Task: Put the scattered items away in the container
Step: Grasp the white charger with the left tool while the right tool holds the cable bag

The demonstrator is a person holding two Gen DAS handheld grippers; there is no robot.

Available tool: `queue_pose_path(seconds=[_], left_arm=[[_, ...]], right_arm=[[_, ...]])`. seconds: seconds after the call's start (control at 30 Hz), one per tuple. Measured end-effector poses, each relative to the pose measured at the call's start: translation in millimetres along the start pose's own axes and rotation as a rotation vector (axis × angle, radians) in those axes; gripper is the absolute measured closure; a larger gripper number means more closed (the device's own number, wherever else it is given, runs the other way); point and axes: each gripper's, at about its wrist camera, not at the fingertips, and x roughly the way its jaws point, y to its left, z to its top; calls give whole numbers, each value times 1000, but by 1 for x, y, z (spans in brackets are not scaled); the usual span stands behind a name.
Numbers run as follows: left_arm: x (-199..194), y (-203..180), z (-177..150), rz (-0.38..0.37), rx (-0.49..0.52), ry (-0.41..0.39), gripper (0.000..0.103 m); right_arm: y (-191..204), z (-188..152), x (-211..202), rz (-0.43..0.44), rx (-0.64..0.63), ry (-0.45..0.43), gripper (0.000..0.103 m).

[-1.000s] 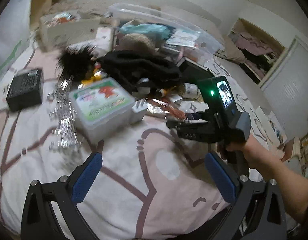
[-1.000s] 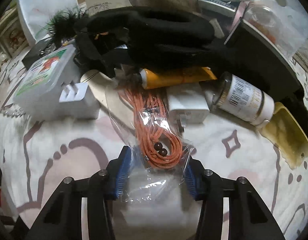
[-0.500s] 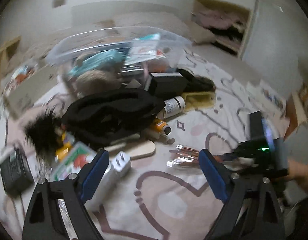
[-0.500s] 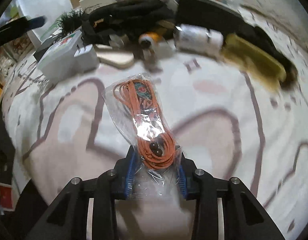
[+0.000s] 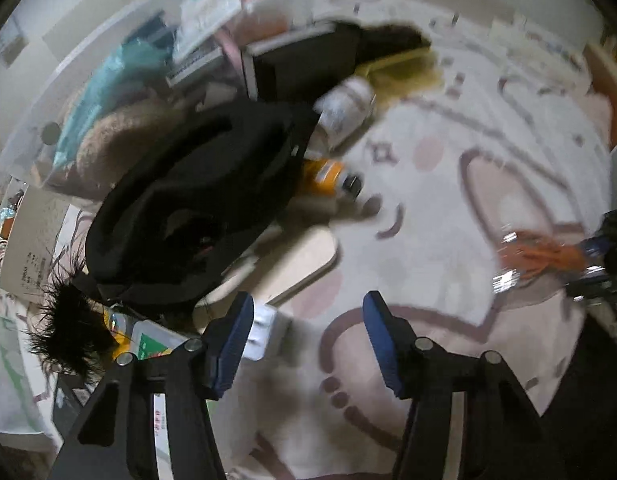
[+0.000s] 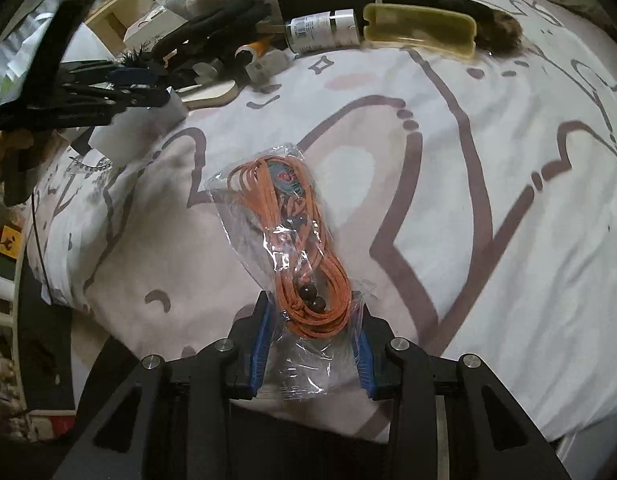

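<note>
Right tool point(image 6: 313, 342) clamping bagged orange cord point(image 6: 296, 256) above bed point(image 6: 488, 152) | left tool point(image 5: 308, 344) gaping, empty | risk: slick bag slipping out.

Left-wrist view is motion-blurred: label on the white bottle point(image 5: 344, 110) unreadable. Orange tube point(image 5: 324, 172) just below it is half hidden under the black garment point(image 5: 196, 208). Clear container point(image 5: 120, 52) beyond the garment blurred, contents indistinct, cut off by frame's top.

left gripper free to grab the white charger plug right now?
Probably yes: the left gripper is open and empty, with the white charger plug just past its left finger, uncovered. A small shift left should do.
</note>
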Motion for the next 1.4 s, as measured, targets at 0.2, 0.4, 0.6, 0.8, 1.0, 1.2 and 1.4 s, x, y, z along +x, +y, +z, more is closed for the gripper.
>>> queue_pose_path(seconds=[0.2, 0.4, 0.6, 0.8, 1.0, 1.2, 1.4], left_arm=[[23, 4, 3, 36, 61, 141, 53], [25, 10, 6, 72, 60, 164, 82], [18, 9, 1, 16, 23, 153, 97], [10, 7, -10, -29, -52, 132, 95], [-12, -19, -26, -131, -62, 61, 94], [-15, -9, -19, -20, -142, -16, 46], [11, -15, -9, -7, -212, 5, 46]], right_arm=[[2, -3, 5, 9, 19, -2, 65], [2, -5, 6, 8, 26, -11, 65], [0, -7, 6, 24, 44, -28, 65], [0, -9, 6, 32, 55, -40, 65], [-3, -11, 6, 50, 72, -49, 65], [-2, -11, 8, 47, 79, -52, 65], [-2, -11, 10, 43, 87, -54, 65]])
